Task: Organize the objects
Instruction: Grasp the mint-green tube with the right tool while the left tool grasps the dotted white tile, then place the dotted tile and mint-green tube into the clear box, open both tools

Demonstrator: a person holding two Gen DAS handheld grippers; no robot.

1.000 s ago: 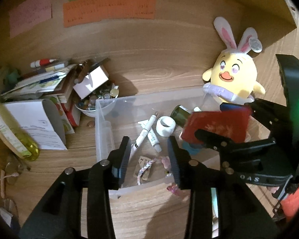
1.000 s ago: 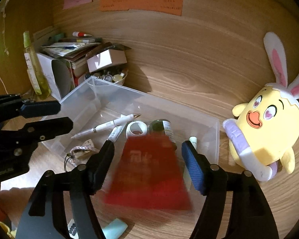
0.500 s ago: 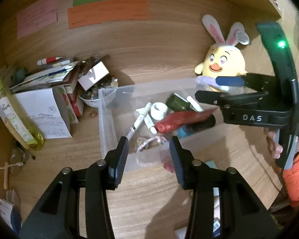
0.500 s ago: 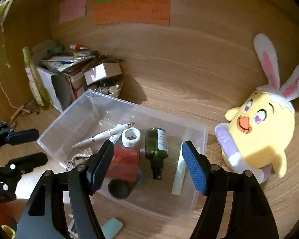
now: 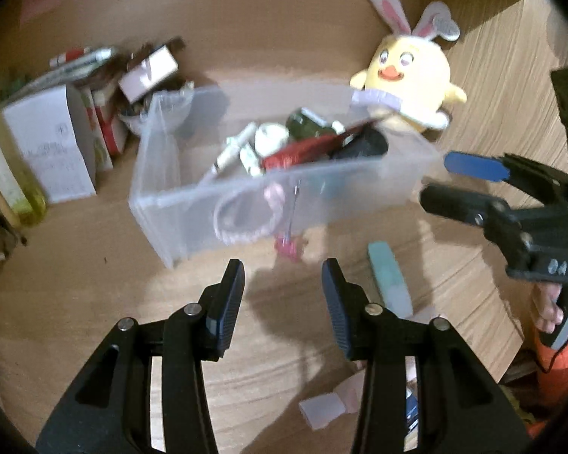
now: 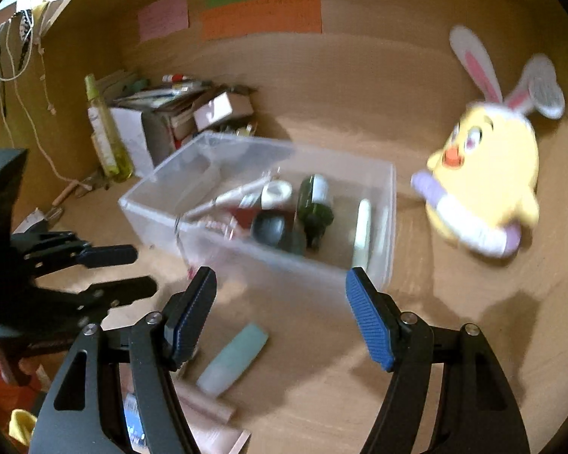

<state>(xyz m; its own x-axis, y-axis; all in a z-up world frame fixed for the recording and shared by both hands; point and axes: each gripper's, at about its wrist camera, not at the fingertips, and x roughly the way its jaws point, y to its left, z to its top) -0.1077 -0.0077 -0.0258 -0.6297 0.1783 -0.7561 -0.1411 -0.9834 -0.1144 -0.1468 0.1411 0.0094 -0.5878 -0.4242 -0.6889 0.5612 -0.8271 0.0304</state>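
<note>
Both grippers are empty, their jaws spread wide: the left gripper (image 5: 283, 278) and the right gripper (image 6: 281, 295) hang over bare wooden desk (image 6: 322, 397), short of the clear plastic box (image 6: 375, 265). Just ahead of the right jaws lies a pale teal tube (image 6: 233, 357), smooth and flat-ended, probably the next pick since it sits loose outside the box. Beyond, the box already holds a dark green bottle (image 6: 316, 204), a white pen (image 5: 233, 147), a red packet (image 5: 299, 153) and a roll of tape (image 6: 276, 193). Farther right sits a soft yellow plush chick (image 6: 484, 174) with rabbit ears; far left, stacked paper boxes (image 5: 53, 143).
</note>
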